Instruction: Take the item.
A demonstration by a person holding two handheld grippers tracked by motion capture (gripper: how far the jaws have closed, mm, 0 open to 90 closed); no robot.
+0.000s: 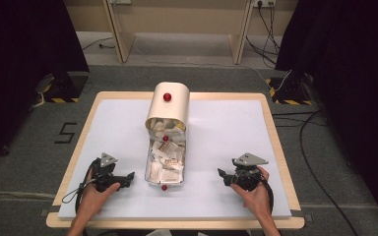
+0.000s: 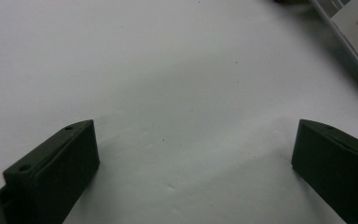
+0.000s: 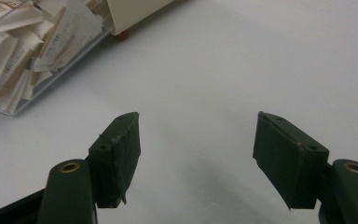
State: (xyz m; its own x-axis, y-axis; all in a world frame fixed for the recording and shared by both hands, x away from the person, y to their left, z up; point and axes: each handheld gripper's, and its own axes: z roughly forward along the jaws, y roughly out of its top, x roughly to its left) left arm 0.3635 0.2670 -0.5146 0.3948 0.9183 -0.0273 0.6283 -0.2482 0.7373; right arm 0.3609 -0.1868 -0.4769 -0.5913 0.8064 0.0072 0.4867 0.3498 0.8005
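A cream box (image 1: 168, 105) with a red knob stands at the table's middle back. A clear drawer (image 1: 165, 164) full of paper slips (image 1: 166, 157) is pulled out of it toward me, with a red knob (image 1: 164, 187) on its front. My left gripper (image 1: 128, 178) rests on the white board left of the drawer, jaws open and empty. In the left gripper view its jaws spread wide over bare board, the drawer's edge (image 2: 349, 32) at top right. My right gripper (image 1: 221, 174) sits right of the drawer, open and empty. In the right gripper view the drawer (image 3: 28, 56) lies upper left.
A white board (image 1: 226, 128) covers the wooden table (image 1: 271, 123). Cables (image 1: 305, 137) trail over the grey floor at right. Wooden furniture legs (image 1: 120, 39) stand behind the table, and dark curtains hang on both sides.
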